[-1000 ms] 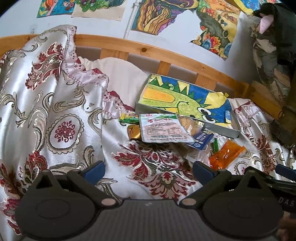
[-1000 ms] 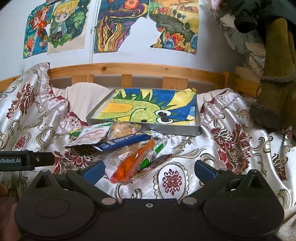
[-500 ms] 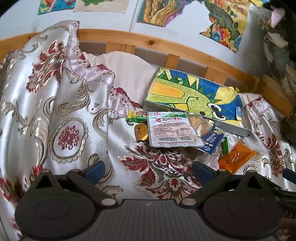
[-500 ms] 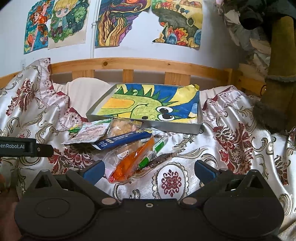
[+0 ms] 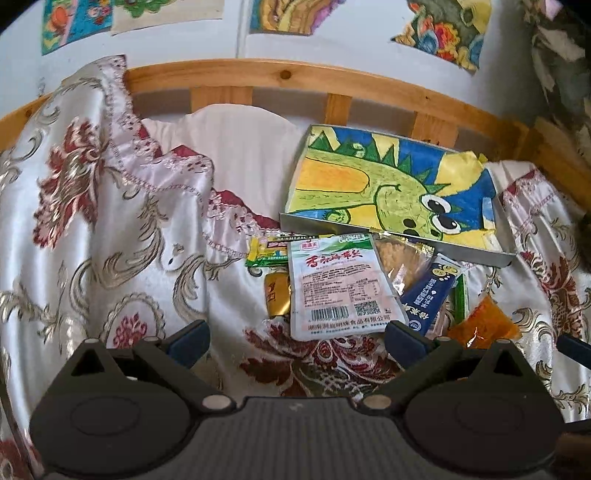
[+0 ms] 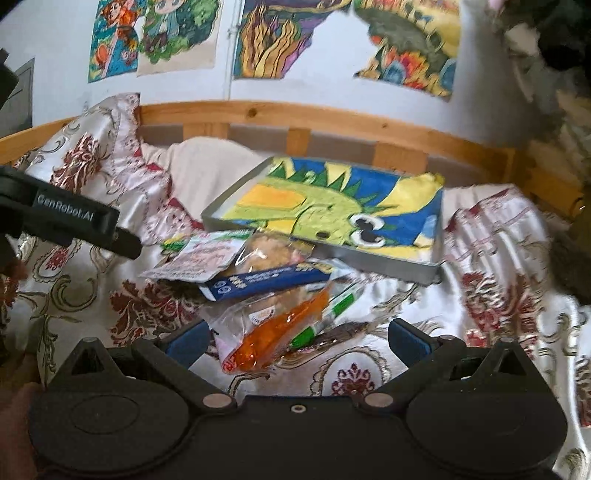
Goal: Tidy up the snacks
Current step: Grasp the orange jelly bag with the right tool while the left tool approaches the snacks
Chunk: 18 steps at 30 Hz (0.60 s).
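Satin bedspread (image 5: 110,229), silver with red-gold florals, fills lower and left frame, bunched up high at left; white pillow (image 5: 240,147) upper centre against the wooden slatted headboard (image 5: 332,85) running across the top. Coloured drawings (image 6: 295,33) taped to the white wall (image 6: 332,92) along the top edge; dark patterned fabric (image 5: 554,55) hangs top right.

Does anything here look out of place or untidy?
Yes. The snack packets lie in a loose overlapping heap on the bedcover, none inside the grey tray, which holds only a dinosaur drawing.
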Each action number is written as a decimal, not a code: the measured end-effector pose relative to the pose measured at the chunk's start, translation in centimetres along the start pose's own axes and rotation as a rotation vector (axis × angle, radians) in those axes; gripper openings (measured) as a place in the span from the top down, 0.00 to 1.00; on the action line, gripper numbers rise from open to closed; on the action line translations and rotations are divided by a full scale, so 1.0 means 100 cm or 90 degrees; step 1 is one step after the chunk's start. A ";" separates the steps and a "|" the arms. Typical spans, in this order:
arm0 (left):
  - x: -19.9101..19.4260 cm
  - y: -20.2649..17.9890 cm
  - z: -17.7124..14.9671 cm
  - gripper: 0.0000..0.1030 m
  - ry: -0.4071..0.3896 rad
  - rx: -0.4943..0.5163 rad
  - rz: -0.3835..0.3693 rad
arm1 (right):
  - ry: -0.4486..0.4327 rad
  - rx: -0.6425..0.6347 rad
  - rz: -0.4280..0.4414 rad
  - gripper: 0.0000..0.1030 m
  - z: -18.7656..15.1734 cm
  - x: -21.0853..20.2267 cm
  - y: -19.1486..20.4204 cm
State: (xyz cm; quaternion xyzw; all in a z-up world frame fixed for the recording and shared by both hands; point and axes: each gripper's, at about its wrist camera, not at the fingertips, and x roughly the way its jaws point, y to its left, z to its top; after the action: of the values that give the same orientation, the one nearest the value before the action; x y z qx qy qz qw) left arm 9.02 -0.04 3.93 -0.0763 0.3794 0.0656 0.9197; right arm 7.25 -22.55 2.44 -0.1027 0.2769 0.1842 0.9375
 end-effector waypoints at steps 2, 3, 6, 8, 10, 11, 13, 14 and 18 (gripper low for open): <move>0.007 -0.003 0.004 0.01 0.009 0.015 -0.003 | 0.010 0.002 0.028 0.01 0.002 0.006 -0.003; 0.011 -0.005 0.006 0.01 0.014 0.020 -0.006 | 0.016 0.006 0.043 0.01 0.003 0.009 -0.004; 0.022 -0.009 0.007 0.01 0.027 0.025 -0.022 | 0.040 0.021 0.078 0.01 0.006 0.021 -0.008; 0.029 -0.012 0.006 0.01 0.033 0.024 -0.032 | 0.053 0.034 0.083 0.01 0.006 0.028 -0.012; 0.034 -0.013 0.005 0.01 0.042 0.021 -0.045 | 0.069 0.052 0.089 0.02 0.008 0.036 -0.016; 0.036 -0.014 0.003 0.01 0.047 0.018 -0.053 | 0.077 0.064 0.098 0.03 0.008 0.040 -0.020; 0.038 -0.014 -0.002 0.01 0.049 0.016 -0.062 | 0.089 0.078 0.112 0.09 0.009 0.046 -0.026; 0.038 -0.014 -0.005 0.01 0.049 0.015 -0.065 | 0.092 0.079 0.116 0.11 0.010 0.049 -0.028; 0.038 -0.012 -0.020 0.01 0.054 0.021 -0.083 | 0.091 0.082 0.120 0.22 0.013 0.056 -0.040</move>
State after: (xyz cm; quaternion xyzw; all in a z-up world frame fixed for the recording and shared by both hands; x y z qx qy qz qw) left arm 10.57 -1.33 -0.08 -0.0885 0.4131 -0.0041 0.9063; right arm 13.86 -24.20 0.77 -0.0287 0.3625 0.2455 0.8986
